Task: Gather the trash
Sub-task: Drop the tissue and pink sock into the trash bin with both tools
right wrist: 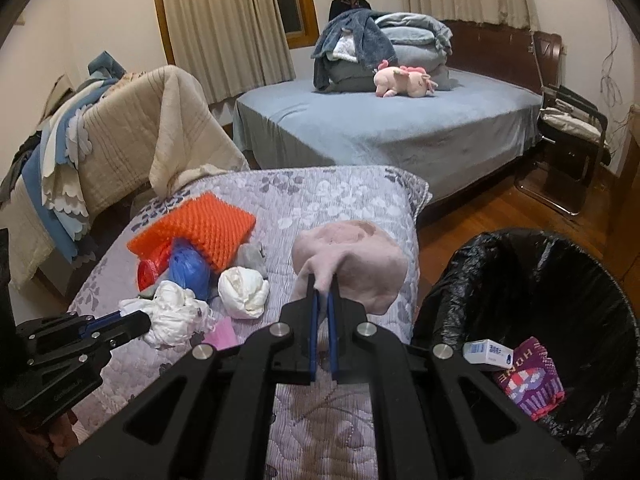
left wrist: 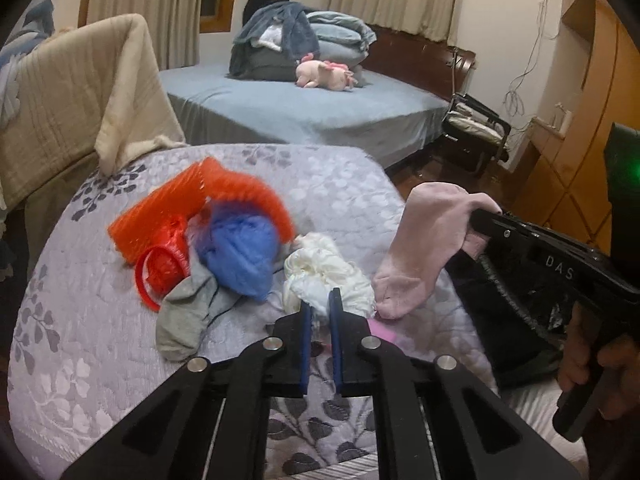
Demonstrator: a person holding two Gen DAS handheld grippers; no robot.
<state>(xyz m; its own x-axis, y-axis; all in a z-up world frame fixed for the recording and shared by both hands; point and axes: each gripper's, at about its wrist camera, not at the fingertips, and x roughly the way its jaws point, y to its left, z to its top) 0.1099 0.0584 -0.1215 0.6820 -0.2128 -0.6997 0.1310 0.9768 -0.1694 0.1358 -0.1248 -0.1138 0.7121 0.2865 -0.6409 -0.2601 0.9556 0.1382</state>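
Note:
My right gripper (right wrist: 323, 294) is shut on a pale pink sock (right wrist: 352, 264) and holds it above the quilted bed near its right edge; the sock hangs from it in the left wrist view (left wrist: 416, 248). My left gripper (left wrist: 320, 300) is shut on a crumpled white plastic bag (left wrist: 324, 276), which also shows in the right wrist view (right wrist: 176, 312). A second white wad (right wrist: 244, 290), a blue bag (left wrist: 240, 252), a red bag (left wrist: 164, 264), a grey sock (left wrist: 188, 312) and an orange spiky mat (left wrist: 168, 204) lie on the quilt.
A bin with a black liner (right wrist: 532, 264) stands on the wooden floor right of the bed, holding a small white carton (right wrist: 488, 354) and a purple patterned cloth (right wrist: 532, 380). A pink wrapper (right wrist: 222, 334) lies near the white bag. A second bed (right wrist: 400, 128) stands behind.

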